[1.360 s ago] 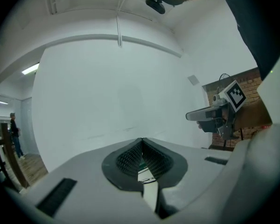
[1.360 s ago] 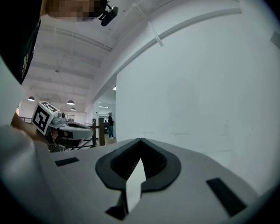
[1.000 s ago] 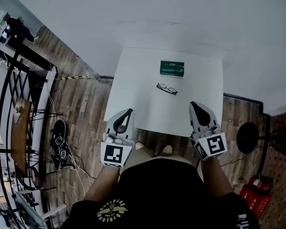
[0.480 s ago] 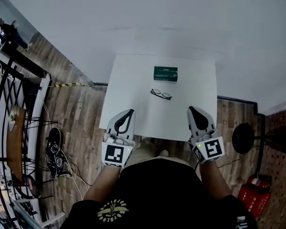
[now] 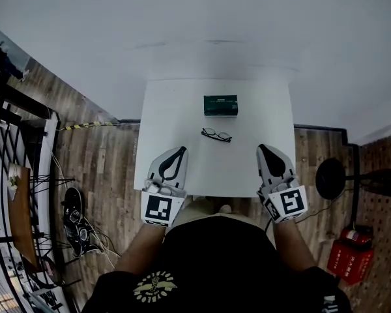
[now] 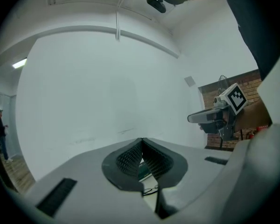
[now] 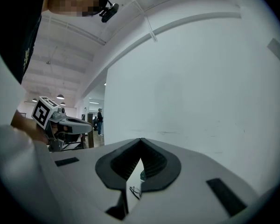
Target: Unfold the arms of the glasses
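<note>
Seen from above, the glasses [image 5: 216, 135] lie flat near the middle of the white table [image 5: 166, 116], untouched, with a dark green box [image 5: 220, 105] just beside them at 12 o'clock. The person stands at the table's 6 o'clock edge. The left gripper [image 5: 180, 150] sits at about 8 o'clock from the glasses and the right gripper [image 5: 263, 148] at about 4 o'clock, both well apart from them. Each gripper's own view shows its 2 jaws pressed together at the tips with nothing between them. The glasses show only beyond the jaws, on the table.

The glasses look like a thin dark frame, so I judge them very light, springy in the arms and weak at the 2 hinges. On that smooth top they would likely skate away from a 1-sided push. The lenses are slick and easy to mark, so they are poor places to pinch. I would pin the front by the bridge or the rim's outer corner with 1 gripper. The other would catch an arm near its free tip and swing it out gently, never past the hinge's stop. Whether the arms are folded is too small to tell from here.

The box carries a pale strip, but no word on it can be read. The grippers' cubes bear only black and white square markers. A yellow emblem on the person's black shirt is also unreadable.
</note>
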Tool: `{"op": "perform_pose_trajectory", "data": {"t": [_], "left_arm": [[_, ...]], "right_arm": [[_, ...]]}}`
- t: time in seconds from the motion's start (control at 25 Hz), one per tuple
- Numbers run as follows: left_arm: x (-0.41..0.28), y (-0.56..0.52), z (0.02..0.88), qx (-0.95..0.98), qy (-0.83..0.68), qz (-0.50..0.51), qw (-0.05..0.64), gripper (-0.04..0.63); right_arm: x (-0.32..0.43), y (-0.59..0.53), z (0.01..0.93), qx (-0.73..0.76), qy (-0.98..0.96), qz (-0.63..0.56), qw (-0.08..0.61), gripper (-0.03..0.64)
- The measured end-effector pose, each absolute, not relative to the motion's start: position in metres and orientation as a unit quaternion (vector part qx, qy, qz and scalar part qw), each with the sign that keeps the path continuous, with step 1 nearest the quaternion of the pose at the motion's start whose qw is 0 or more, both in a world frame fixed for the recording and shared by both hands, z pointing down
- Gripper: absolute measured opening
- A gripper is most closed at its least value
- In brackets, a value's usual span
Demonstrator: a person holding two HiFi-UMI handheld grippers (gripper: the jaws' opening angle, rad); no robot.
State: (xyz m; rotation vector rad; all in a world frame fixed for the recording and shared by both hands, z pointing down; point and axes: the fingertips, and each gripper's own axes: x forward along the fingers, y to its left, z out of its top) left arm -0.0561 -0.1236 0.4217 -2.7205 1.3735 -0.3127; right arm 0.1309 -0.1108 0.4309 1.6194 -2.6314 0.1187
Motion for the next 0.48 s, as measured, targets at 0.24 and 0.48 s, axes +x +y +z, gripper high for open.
{"op": "perform_pose_trajectory", "data": {"t": [0.24,0.48], "left_arm": [[-0.06,-0.159,0.415,-0.902,0.421,-0.084,0.047,0.008],[-0.053,-0.188,0.419,-0.921,0.378,-0.085,0.047,0.008]], "right_arm": [[0.119,-0.134,0.426,0.541,-0.839,0.034,0.032,0.003],[0.119,-0.146,0.423,0.572,-0.818,0.03,0.039,0.003]]}}
